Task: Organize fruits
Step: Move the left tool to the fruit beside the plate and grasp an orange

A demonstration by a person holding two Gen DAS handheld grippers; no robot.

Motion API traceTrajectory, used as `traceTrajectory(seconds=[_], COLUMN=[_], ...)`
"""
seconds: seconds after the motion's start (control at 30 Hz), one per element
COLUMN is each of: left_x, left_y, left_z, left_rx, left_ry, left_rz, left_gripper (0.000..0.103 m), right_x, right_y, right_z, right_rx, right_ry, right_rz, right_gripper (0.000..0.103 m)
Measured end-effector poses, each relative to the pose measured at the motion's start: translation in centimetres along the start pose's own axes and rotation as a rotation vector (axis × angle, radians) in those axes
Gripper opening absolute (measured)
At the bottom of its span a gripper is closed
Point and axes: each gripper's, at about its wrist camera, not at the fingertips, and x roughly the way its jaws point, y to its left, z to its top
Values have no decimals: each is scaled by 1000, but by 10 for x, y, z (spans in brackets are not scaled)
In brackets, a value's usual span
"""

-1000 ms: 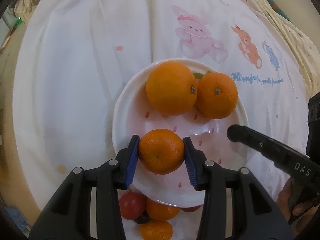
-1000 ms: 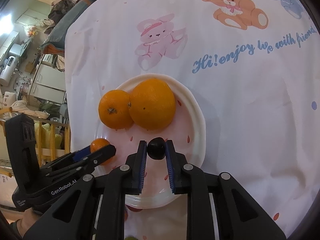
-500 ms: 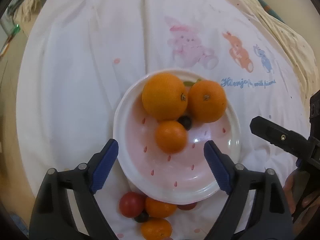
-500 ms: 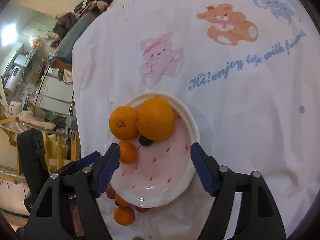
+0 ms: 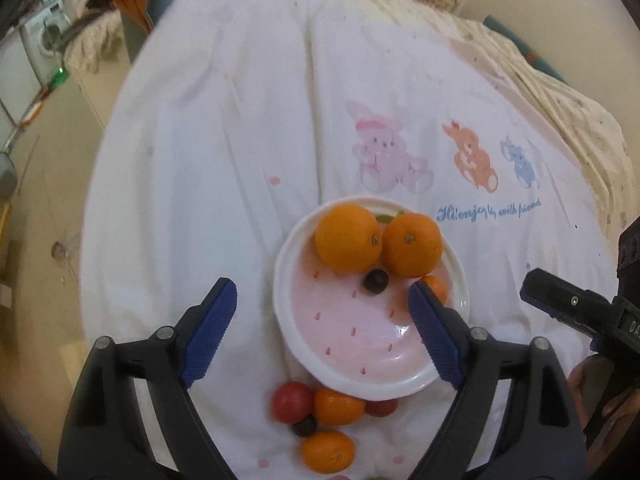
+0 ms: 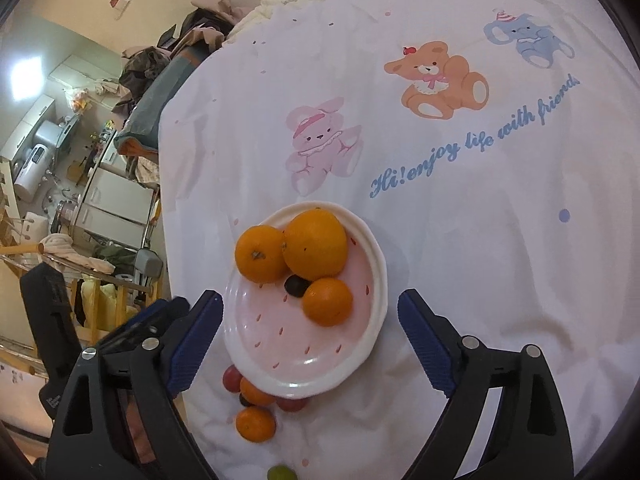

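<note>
We see the left gripper (image 5: 322,322) spread empty above the pink plate (image 5: 352,354), the right gripper (image 6: 310,338), freshly opened, likewise; its small orange (image 6: 327,301) and dark grape (image 6: 295,285) could roll off.

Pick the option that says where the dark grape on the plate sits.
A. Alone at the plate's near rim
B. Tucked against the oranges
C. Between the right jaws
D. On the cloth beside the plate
B: the grape sits on the plate among the three oranges, clear of both open grippers.
</note>
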Motion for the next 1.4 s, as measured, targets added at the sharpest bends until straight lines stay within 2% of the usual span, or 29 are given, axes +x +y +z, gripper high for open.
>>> traceTrajectory(seconds=[0.33, 0.6, 0.67, 0.73, 0.8, 0.87, 1.07, 1.27, 1.4], left_x=[-44, -61, -61, -57, -48, -40, -27, -4, 18], left_y=[11, 20, 24, 29, 30, 31, 35, 23, 7], left_z=[-11, -40, -49, -58, -67, -75, -88, -100, -115], left_rx=[-15, 4, -4, -21, -24, -19, -62, -56, -49], left_ry=[-80, -78, -59, -28, 38, 81, 132, 242, 365], left_rz=[-1, 26, 30, 18, -15, 2, 43, 36, 25], left_gripper=[87, 87, 89, 103, 103, 103, 102, 102, 93], right_x=[-28, -48, -48, -47, -43, -39, -30, -24, -26], right_y=[-1, 8, 8, 7, 5, 4, 1, -2, -9], right_z=[-27, -54, -61, -68, -75, -80, -83, -82, -79], right_rx=[15, -32, -34, -31, -19, -5, 14, 24, 48], right_ry=[-37, -67, -59, -45, -23, -8, 19, 36, 21], right_rz=[-2, -36, -39, -50, -70, -72, -93, -118, -137], right_gripper=[96, 96, 96, 96, 96, 96, 96, 96, 96])
